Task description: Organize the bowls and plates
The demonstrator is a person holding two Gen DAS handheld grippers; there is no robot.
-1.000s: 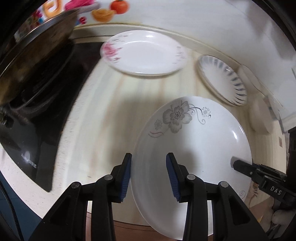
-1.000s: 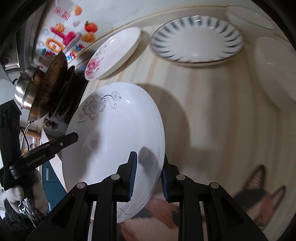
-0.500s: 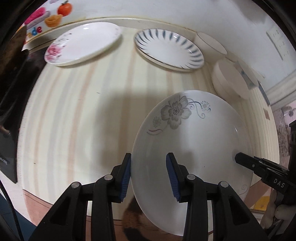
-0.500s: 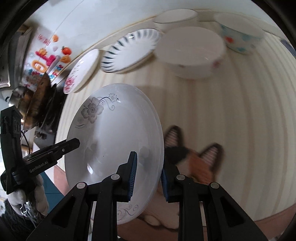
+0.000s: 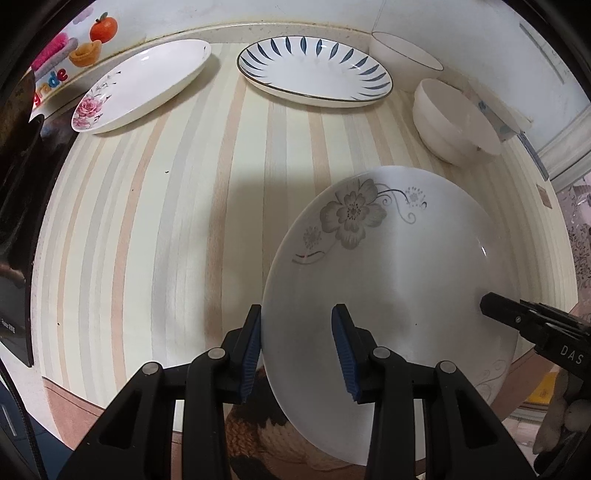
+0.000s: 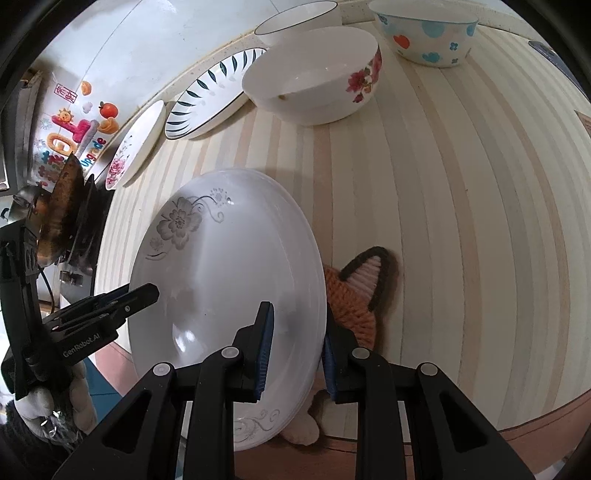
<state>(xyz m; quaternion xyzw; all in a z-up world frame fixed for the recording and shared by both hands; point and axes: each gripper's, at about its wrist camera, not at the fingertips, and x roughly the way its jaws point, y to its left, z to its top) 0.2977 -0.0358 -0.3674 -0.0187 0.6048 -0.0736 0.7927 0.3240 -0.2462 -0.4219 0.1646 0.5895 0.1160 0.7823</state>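
Both grippers hold a white plate with a grey flower print (image 5: 399, 266) above the striped counter. My left gripper (image 5: 297, 343) is shut on its left rim. My right gripper (image 6: 297, 345) is shut on its right rim; the plate also shows in the right wrist view (image 6: 221, 266). At the back of the counter lie a pink-rose plate (image 5: 144, 81) and a blue-leaf plate (image 5: 314, 70). Right of them stand a white bowl with a dark rim (image 5: 406, 59), a white bowl with red flowers (image 6: 314, 77) and a bowl with blue and red spots (image 6: 424, 33).
A dark wok (image 6: 62, 206) and a stove (image 5: 18, 206) stand at the counter's left end. The counter's front edge (image 5: 92, 387) runs below the grippers. An orange knitted slipper (image 6: 354, 295) shows beneath the plate. The wall with fruit stickers (image 5: 85, 40) backs the counter.
Both grippers have carried the flower plate to the right along the counter, away from the stove. The bowls at the right have come into view.
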